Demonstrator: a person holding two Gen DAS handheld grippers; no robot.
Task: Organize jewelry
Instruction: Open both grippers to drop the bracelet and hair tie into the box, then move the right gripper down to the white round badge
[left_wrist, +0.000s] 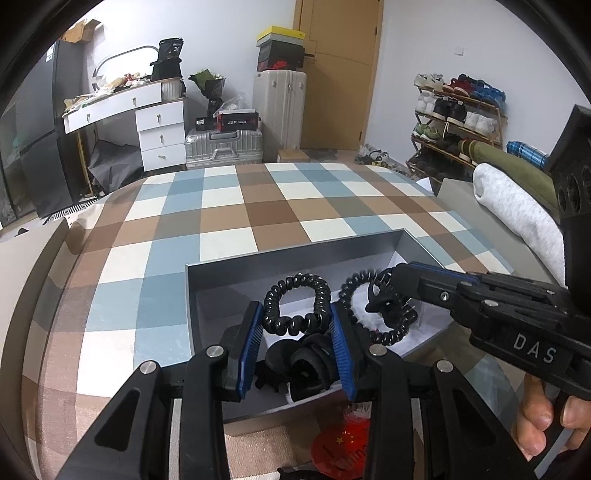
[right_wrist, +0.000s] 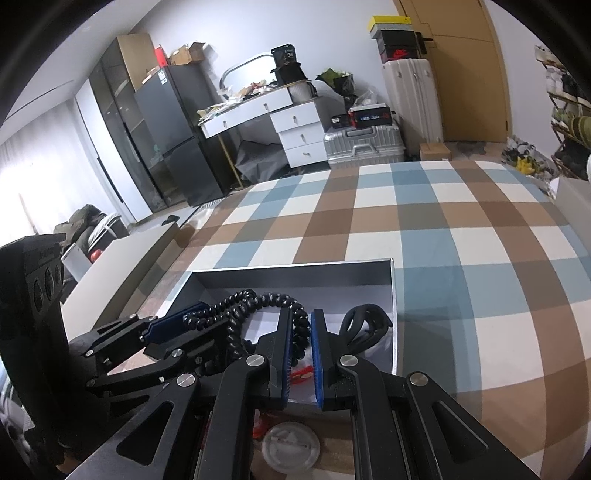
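**Two tongs, two coils, one crowded box**

Nearest: left tongs (left_wrist: 297, 325) are closing on a black spiral hair tie (left_wrist: 297, 302), pads touching both sides of its lower loop, above the grey box (left_wrist: 295, 263). Right tongs (right_wrist: 298, 345) are nearly closed, pinching a second spiral tie (right_wrist: 301, 325); its loop (left_wrist: 384, 314) is hanging just beside the first.

Risk, as judged: the two coils are sitting close enough to snag; pulling them apart could stretch one or flick it out over the box's wall. The springy coil could also be squirming free of the flat pads.

Below: dark clips or bands (left_wrist: 306, 363) are lying in the box, plus a black loop (right_wrist: 364, 325) at its right side; dropped ties would be tangling there.

Beyond: the box is resting on the checked bedspread (left_wrist: 229, 206), where a lost tie could be bouncing away.
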